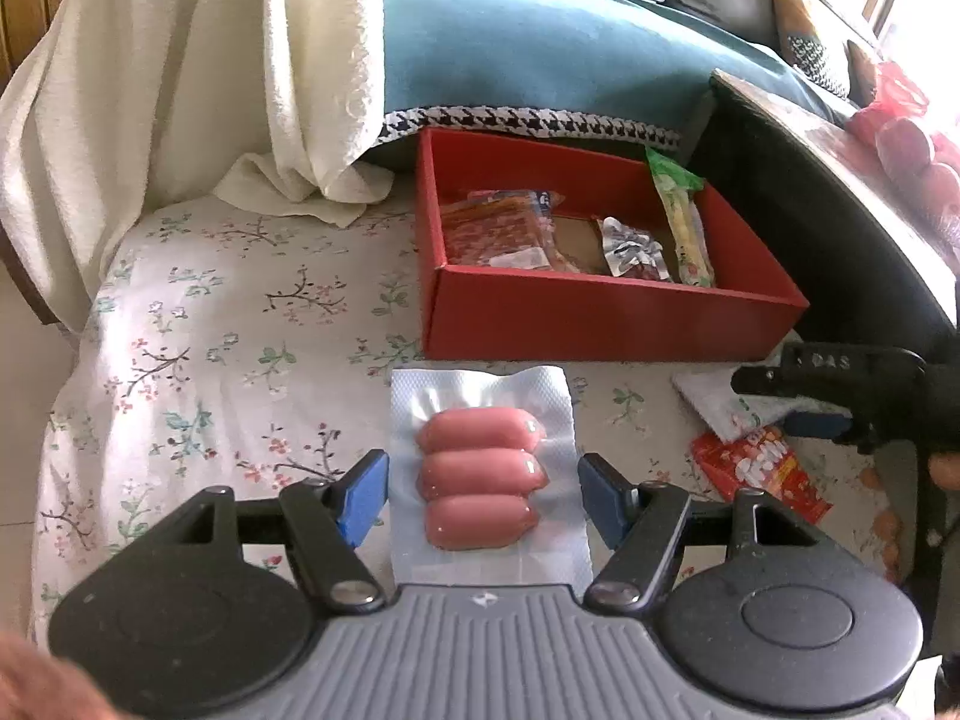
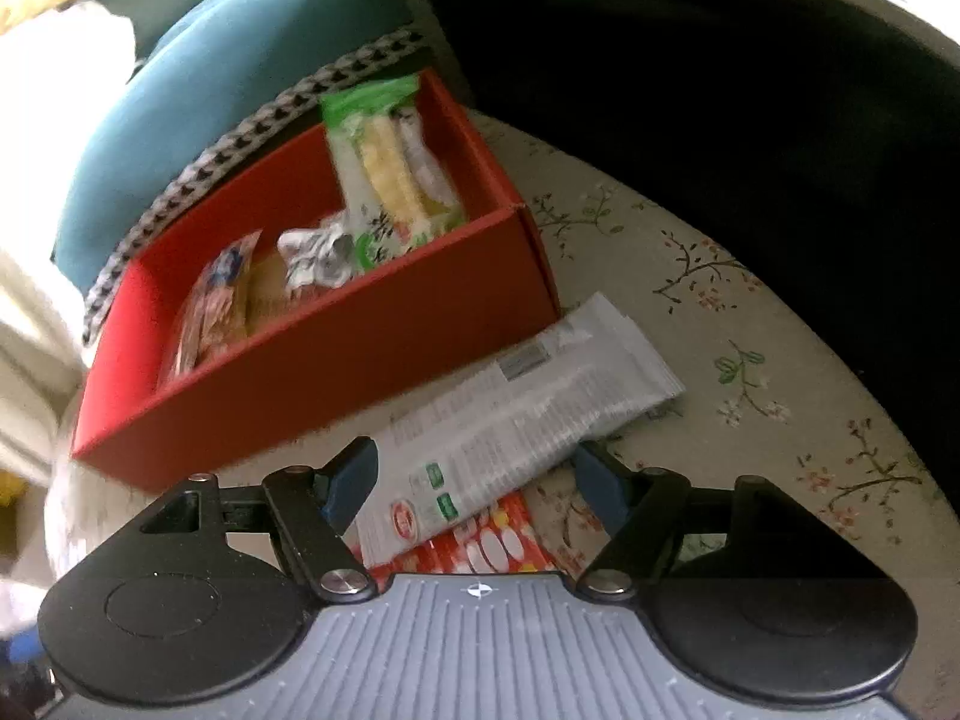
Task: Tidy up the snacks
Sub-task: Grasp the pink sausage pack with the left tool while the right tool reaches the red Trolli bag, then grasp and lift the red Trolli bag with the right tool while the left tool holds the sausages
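A clear vacuum pack of three pink sausages point(image 1: 483, 474) lies on the floral cloth between the fingers of my open left gripper point(image 1: 483, 495), which does not touch it. A red box point(image 1: 600, 312) behind it holds several snack packets. My right gripper point(image 2: 477, 486) is open around the near end of a long white snack packet point(image 2: 516, 420) that lies over a red packet point(image 2: 504, 540). The red box point(image 2: 336, 354) stands just beyond. The right gripper also shows in the left wrist view point(image 1: 798, 402) above the white packet point(image 1: 714, 402) and red packet point(image 1: 756, 468).
The table wears a floral cloth point(image 1: 210, 330). A cream blanket point(image 1: 180, 60) and a teal cushion point(image 1: 540, 48) lie behind the box. A dark curved table edge point(image 2: 720, 120) rises at the right.
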Demonstrator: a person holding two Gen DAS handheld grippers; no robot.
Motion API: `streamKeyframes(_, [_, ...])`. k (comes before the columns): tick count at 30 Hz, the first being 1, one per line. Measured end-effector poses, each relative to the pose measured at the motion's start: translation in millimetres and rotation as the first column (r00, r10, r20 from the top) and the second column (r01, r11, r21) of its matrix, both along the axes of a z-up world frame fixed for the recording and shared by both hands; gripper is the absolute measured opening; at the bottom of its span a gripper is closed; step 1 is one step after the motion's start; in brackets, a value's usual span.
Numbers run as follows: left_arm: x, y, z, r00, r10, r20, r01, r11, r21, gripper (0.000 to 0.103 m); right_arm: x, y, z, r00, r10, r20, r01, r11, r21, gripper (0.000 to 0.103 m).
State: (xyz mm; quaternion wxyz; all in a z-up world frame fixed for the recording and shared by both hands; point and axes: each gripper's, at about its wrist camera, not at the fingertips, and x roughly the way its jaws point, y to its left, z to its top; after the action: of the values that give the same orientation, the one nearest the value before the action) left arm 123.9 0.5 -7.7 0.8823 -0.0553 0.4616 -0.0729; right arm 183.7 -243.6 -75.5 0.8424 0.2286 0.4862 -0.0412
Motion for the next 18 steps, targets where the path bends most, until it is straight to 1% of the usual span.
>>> streamKeyframes(1, [-1,2,0,1.000,0.001,-0.001,-0.001,1.000,-0.001,0.061,2,2,-2,1.000,-0.010,-0.003,0.010,1.000,-0.012,0.080])
streamKeyframes(3, [-1,6,0,1.000,0.004,-0.004,-0.005,1.000,-0.006,0.061,5,6,-4,1.000,-0.026,0.018,0.027,0.998,-0.054,0.080])
streamKeyframes(6, [-2,11,-1,1.000,0.002,-0.008,-0.002,1.000,-0.005,0.061,9,17,-7,0.999,0.021,0.026,-0.016,0.985,-0.173,0.079])
streamKeyframes(8, [-1,13,0,1.000,0.004,-0.012,-0.004,1.000,-0.004,0.061,8,27,-8,0.996,0.091,0.005,-0.087,0.964,-0.251,0.074])
streamKeyframes(10, [-1,15,1,1.000,0.002,-0.009,-0.002,1.000,-0.010,0.061,4,37,-8,0.979,0.201,-0.032,-0.201,0.930,-0.306,0.073])
streamKeyframes(11, [-1,15,2,1.000,0.001,-0.007,-0.001,1.000,-0.011,0.061,-1,38,-7,0.971,0.233,-0.046,-0.235,0.918,-0.320,0.071])
streamKeyframes(12, [-1,15,2,1.000,-0.001,-0.006,0.001,1.000,-0.012,0.061,-5,38,-6,0.965,0.258,-0.056,-0.262,0.910,-0.321,0.070])
streamKeyframes(14, [-3,15,3,1.000,-0.009,-0.005,0.009,1.000,-0.015,0.061,-17,34,-2,0.951,0.300,-0.072,-0.308,0.910,-0.276,0.067])
streamKeyframes(16, [-4,13,4,1.000,-0.018,-0.005,0.018,1.000,-0.016,0.061,-32,35,0,0.923,0.372,-0.098,-0.384,0.883,-0.271,0.067])
streamKeyframes(18, [-5,11,4,1.000,-0.022,-0.007,0.022,1.000,-0.019,0.061,-48,37,2,0.898,0.427,-0.110,-0.441,0.867,-0.234,0.070])
